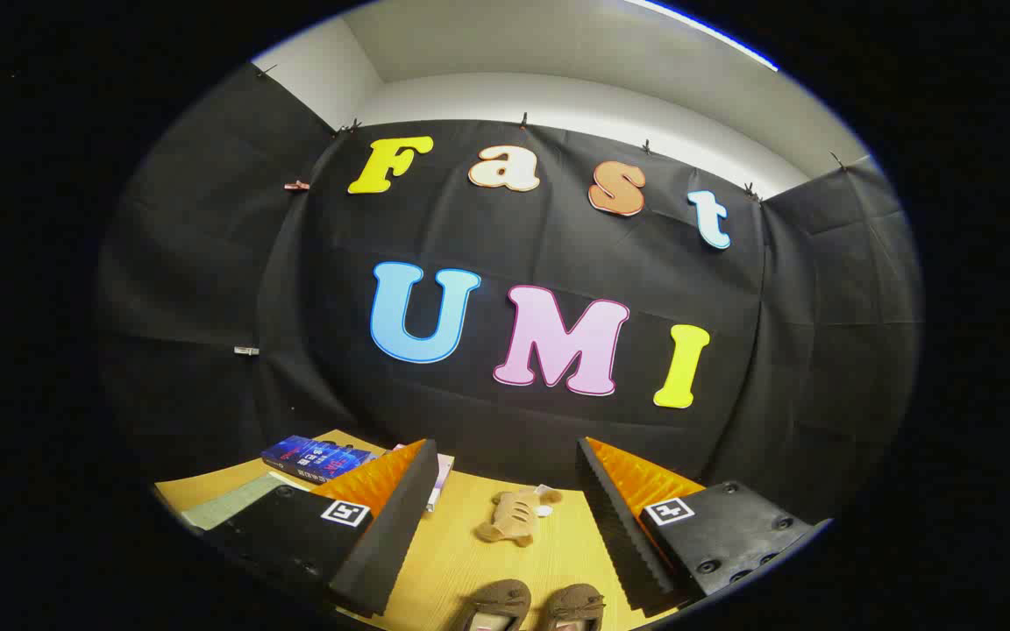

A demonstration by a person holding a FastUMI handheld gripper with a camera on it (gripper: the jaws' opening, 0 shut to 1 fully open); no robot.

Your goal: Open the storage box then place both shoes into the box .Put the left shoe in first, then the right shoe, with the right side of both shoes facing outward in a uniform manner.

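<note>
Two brown shoes lie side by side on the wooden table [470, 561], low between my fingers: the left one [498, 603] and the right one [577, 606], toes pointing away from me. Only their front halves show. My gripper [505, 513] is open, held above the table and tilted up toward the booth wall, with nothing between its fingers. The left finger [395, 526] and the right finger [619, 535] stand wide apart on either side of the shoes.
A small tan plush toy [514, 515] lies on the table just beyond the shoes, between the fingers. A blue box [316, 457] and a pale green sheet [229, 501] sit at the far left. A pale flat item [440, 478] peeks out behind the left finger.
</note>
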